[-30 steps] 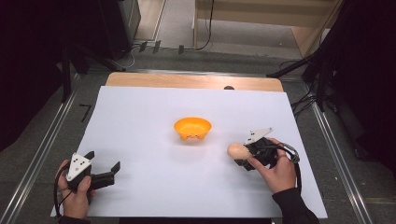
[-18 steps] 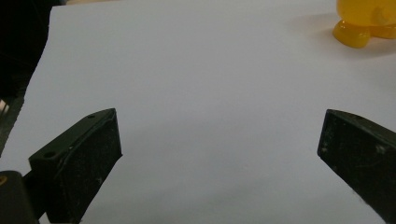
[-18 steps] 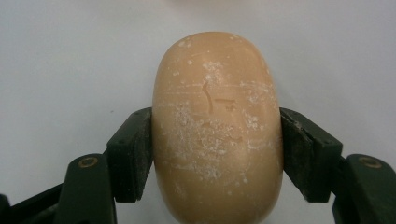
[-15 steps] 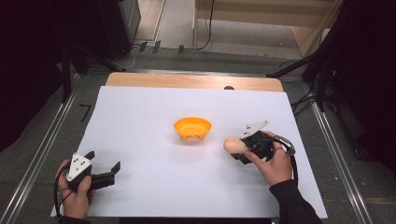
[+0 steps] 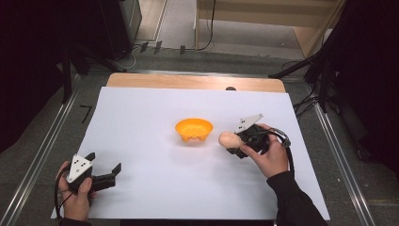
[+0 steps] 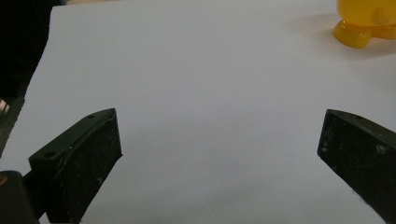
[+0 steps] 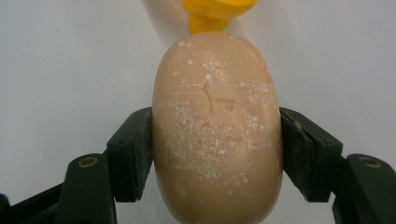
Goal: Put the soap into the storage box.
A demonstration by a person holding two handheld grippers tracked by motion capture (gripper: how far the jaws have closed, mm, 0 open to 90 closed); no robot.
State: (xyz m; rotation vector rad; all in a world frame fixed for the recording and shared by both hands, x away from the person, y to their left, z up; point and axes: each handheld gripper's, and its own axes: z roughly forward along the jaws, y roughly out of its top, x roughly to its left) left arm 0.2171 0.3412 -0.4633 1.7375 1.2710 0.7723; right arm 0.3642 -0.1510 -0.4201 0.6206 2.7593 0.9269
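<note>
Egg lengthwise twd bowl

No readable text, brand or number anywhere. Smooth tan oval bread-like lump, pinched between the jaws, bears faint scratched marks on its upper face, not legible as letters. Grey three-cornered plate carries small dark dots, no writing.

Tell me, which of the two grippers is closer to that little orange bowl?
The right gripper. It holds a tan oval piece just beside the orange bowl, apart from it. The left gripper rests near the table's front left corner, jaws open, much farther off.
</note>
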